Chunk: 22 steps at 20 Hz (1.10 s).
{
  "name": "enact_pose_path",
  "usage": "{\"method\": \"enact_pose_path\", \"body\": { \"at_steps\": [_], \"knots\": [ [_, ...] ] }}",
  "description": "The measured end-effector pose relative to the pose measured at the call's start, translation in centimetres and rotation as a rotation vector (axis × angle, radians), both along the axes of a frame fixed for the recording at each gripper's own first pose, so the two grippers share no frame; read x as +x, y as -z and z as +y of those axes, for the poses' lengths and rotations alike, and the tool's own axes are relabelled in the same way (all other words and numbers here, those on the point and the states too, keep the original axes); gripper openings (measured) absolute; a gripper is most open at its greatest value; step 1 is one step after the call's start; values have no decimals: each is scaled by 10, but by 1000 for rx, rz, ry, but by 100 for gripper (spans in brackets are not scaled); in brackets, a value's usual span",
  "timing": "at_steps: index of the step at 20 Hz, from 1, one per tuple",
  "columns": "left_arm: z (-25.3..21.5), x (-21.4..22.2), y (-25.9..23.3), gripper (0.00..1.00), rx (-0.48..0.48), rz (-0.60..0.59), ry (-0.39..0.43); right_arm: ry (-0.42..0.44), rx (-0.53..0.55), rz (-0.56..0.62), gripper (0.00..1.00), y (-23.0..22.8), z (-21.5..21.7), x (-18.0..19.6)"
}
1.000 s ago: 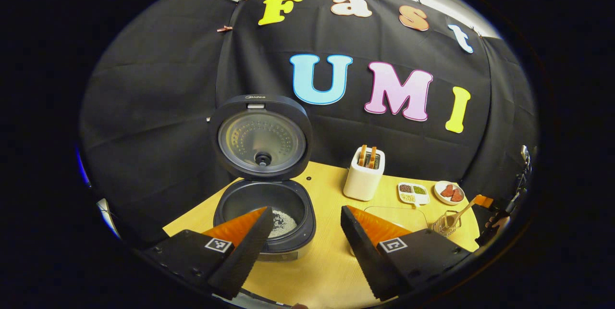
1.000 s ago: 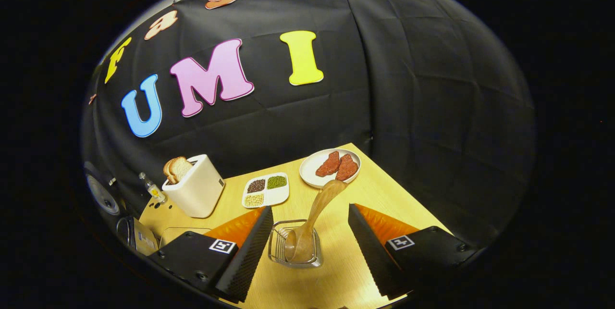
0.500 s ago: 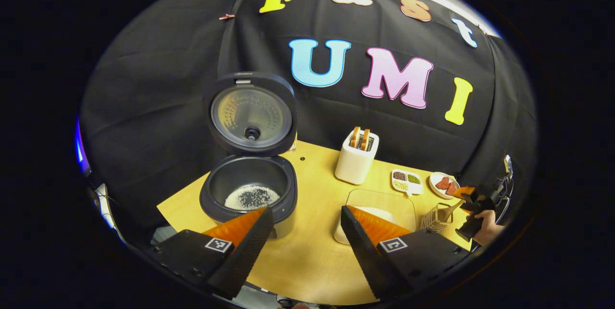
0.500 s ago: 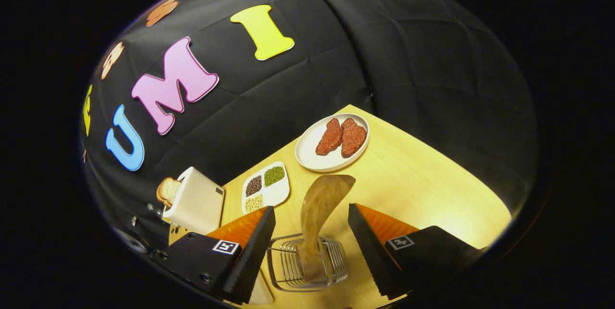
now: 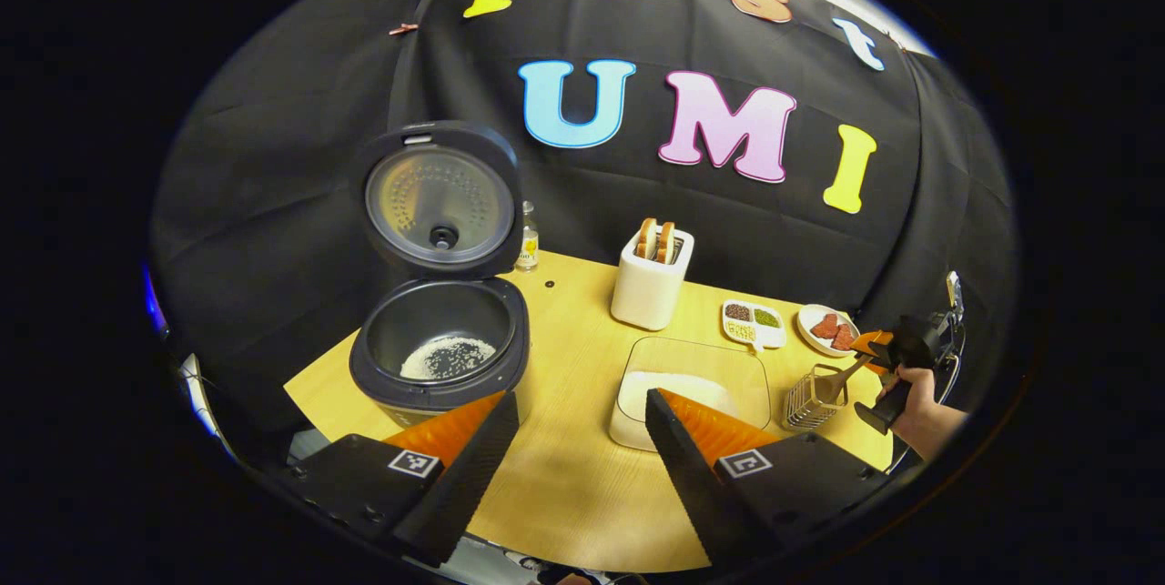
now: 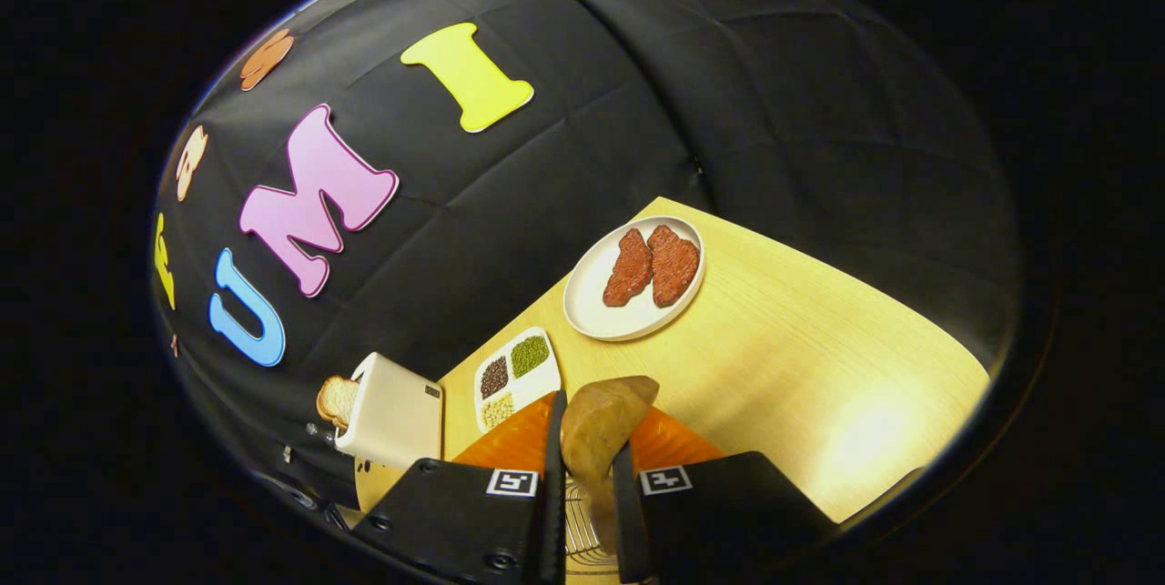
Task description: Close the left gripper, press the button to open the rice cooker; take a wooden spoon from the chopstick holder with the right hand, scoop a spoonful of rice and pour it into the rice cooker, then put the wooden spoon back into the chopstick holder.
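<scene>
The rice cooker (image 5: 441,344) stands open at the left of the table, lid (image 5: 441,203) upright, with some rice in its pot. A clear container of rice (image 5: 696,385) lies in the middle. My left gripper (image 5: 573,439) hangs open over the table's front, holding nothing. At the right, a wire chopstick holder (image 5: 810,394) holds the wooden spoon (image 5: 842,376), with the right gripper (image 5: 878,348) and a hand (image 5: 924,403) at its handle. In the right gripper view, my right gripper (image 6: 590,439) is shut on the wooden spoon (image 6: 605,412), which stands in the chopstick holder (image 6: 578,535) below.
A white toaster (image 5: 651,280) with bread stands behind the container, a small bottle (image 5: 528,244) beside the lid. A divided dish of beans (image 5: 754,321) and a plate of red meat (image 5: 826,330) sit at the back right. The table's right edge lies close beyond the plate (image 6: 637,280).
My right gripper went from open around the spoon's handle to shut on it. My left gripper drew back from over the cooker toward the table's front.
</scene>
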<state>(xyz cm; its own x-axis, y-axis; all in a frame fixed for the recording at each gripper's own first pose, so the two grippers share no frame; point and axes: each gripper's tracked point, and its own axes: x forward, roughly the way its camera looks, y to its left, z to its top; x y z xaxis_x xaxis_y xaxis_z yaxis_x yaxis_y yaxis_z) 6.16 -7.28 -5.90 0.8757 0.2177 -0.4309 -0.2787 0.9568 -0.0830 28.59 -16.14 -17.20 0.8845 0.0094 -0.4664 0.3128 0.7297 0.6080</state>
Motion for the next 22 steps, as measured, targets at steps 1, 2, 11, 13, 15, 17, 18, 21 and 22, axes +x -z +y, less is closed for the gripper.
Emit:
{"method": "enact_pose_path", "body": {
  "at_steps": [1,2,11,13,15,17,18,21,22],
  "knots": [
    [-2,1,0,96,-4,-2,4,-9,8,-5,23,-3,2,0],
    [-5,1,2,96,-8,-1,7,-18,4,-27,21,-10,5,-1],
    [4,-1,6,96,-20,-16,22,-14,-105,-244,20,-102,14,-16],
    [12,-1,6,96,-15,-22,28,-11,-110,-271,20,-119,25,-23],
    [18,2,4,96,-6,-33,40,-29,-96,-288,20,-132,44,-30],
    [26,2,-1,96,-7,-54,57,-56,-84,-295,20,-143,65,-35],
    [30,3,-2,96,-8,-64,61,-74,-79,-297,20,-146,78,-38],
    [43,5,-7,95,-35,-98,71,-151,-97,-320,20,-158,123,-45],
    [47,4,-6,96,-44,-102,77,-181,-108,-326,20,-158,139,-48]
  ]
}}
